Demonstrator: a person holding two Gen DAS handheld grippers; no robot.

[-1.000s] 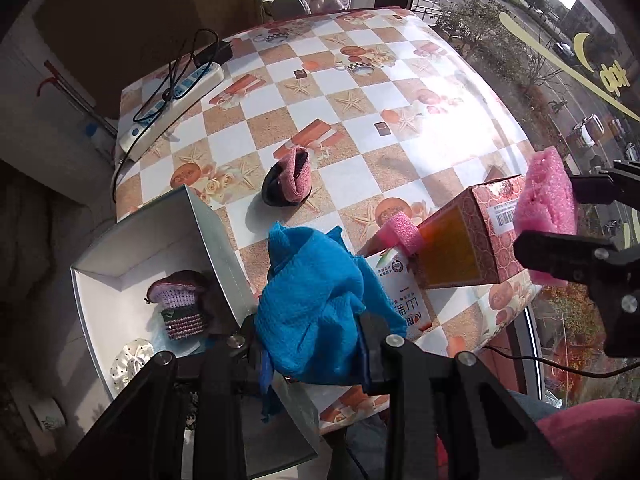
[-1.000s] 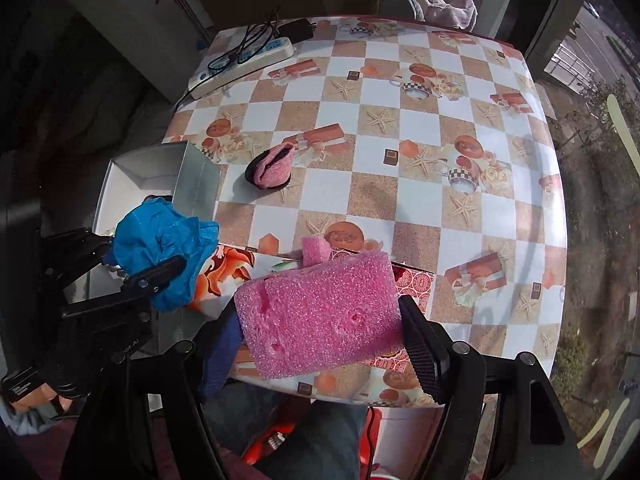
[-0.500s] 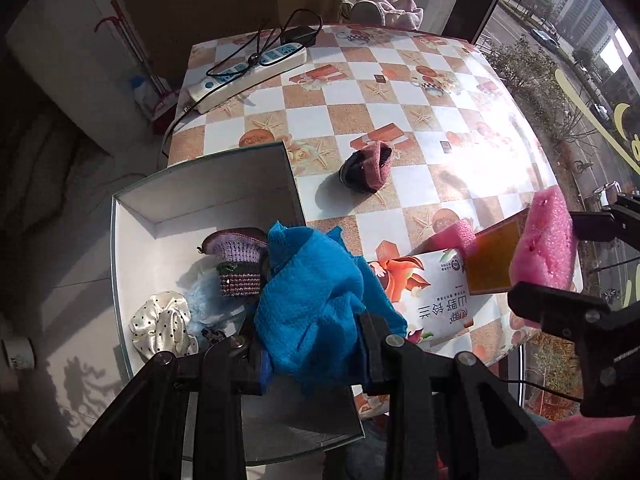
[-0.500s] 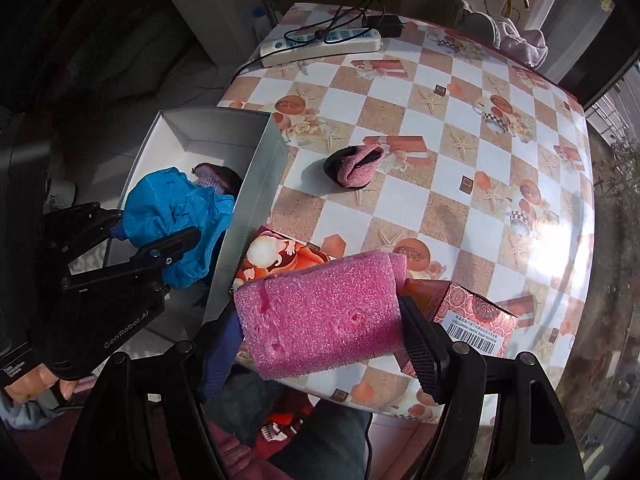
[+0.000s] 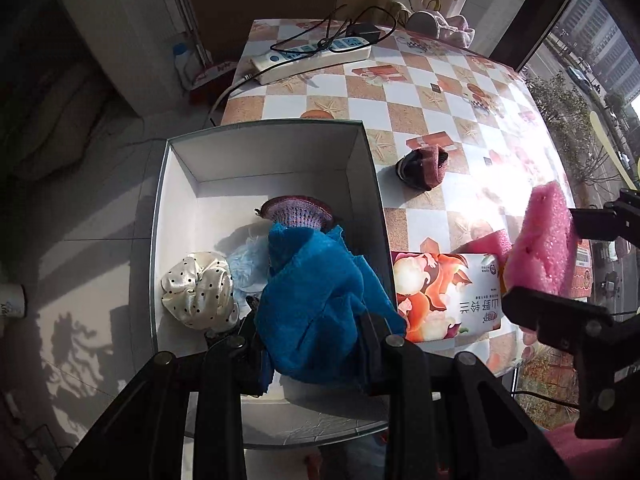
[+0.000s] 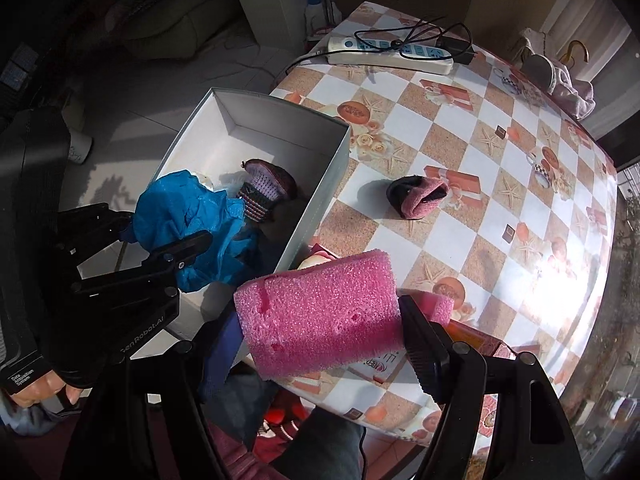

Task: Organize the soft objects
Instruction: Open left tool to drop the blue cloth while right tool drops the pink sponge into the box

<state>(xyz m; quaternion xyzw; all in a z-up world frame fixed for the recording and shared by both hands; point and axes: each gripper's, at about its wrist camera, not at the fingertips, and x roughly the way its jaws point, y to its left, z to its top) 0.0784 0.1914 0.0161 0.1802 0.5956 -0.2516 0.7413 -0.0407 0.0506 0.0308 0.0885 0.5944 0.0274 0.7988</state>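
My left gripper (image 5: 310, 320) is shut on a blue cloth (image 5: 320, 300) and holds it over the white box (image 5: 260, 148), which overhangs the table's left edge. The box holds a purple knitted piece (image 5: 298, 212), a dotted cream scrunchie (image 5: 198, 294) and a pale blue fluffy item (image 5: 246, 268). My right gripper (image 6: 320, 320) is shut on a pink sponge (image 6: 320, 312) above the table's near edge. The left gripper with the blue cloth (image 6: 188, 220) also shows in the right wrist view. A pink and black rolled sock (image 6: 418, 196) lies on the table.
A checkered tablecloth (image 6: 500, 152) covers the table. A power strip (image 6: 390, 50) with cables lies at the far edge. A printed packet (image 5: 446, 296) and a red tissue box (image 6: 474, 342) sit near the front edge, with a small pink foam piece (image 5: 490, 242) on them.
Both grippers have moved left. The blue cloth has gone from above the table to over the box's inside. The pink sponge has followed toward the box's right wall.
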